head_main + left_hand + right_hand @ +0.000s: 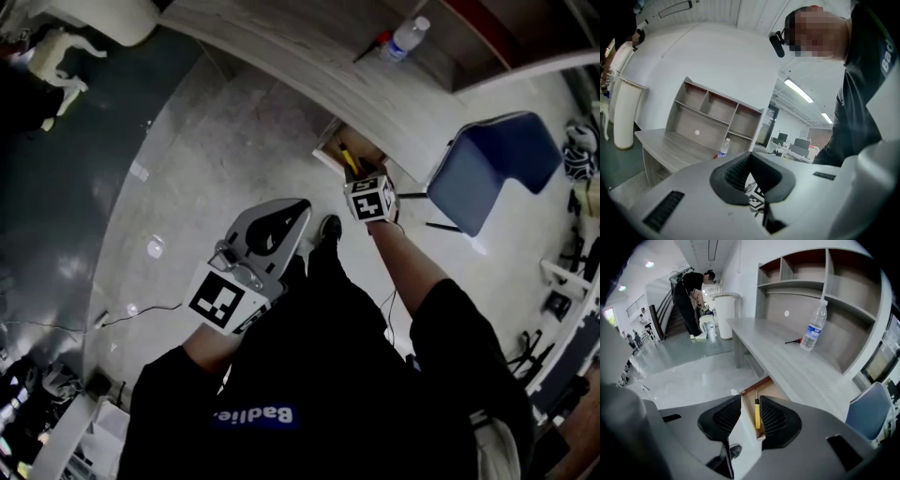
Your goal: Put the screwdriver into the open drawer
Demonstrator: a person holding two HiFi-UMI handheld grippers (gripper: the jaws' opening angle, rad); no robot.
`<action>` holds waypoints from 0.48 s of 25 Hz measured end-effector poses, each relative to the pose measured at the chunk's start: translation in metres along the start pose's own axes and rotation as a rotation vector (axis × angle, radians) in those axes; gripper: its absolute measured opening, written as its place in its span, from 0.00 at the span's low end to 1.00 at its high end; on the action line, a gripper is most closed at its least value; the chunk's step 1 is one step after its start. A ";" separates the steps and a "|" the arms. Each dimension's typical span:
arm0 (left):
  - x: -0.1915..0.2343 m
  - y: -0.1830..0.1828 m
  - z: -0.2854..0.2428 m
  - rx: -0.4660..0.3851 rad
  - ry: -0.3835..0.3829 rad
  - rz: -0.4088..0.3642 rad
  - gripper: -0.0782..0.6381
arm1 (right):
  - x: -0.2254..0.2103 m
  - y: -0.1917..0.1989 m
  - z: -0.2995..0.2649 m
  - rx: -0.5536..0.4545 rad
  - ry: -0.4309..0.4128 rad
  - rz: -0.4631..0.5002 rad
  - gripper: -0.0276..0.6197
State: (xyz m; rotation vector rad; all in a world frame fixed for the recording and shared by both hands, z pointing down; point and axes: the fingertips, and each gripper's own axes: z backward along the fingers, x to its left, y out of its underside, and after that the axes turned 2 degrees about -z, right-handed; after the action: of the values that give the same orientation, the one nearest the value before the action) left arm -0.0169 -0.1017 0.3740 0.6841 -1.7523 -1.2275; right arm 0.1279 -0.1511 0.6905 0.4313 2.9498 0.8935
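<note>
The person wore a black short-sleeved shirt [356, 375] with white lettering; the grey left gripper [751, 158] and right gripper [750, 412] had ridged black pads [718, 420].

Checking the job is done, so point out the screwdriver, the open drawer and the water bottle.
screwdriver [758, 414], right gripper view, yellow handle.
open drawer [769, 390], right gripper view, bare floor.
water bottle [812, 331], right gripper view, label.

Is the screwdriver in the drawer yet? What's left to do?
Looks done: the yellow screwdriver lies inside the open drawer. The right tongs are open and hold nothing, above it. Nothing seems left, unless the drawer needs shutting.
</note>
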 end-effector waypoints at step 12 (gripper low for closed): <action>-0.042 -0.031 -0.006 -0.020 0.090 -0.047 0.11 | 0.010 -0.051 0.132 -0.230 -0.085 -0.174 0.15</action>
State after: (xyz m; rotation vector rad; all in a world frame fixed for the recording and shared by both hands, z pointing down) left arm 0.0069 -0.0815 0.3313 0.7616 -1.6562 -1.2252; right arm 0.1196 -0.1180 0.5527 0.1929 2.7137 1.1419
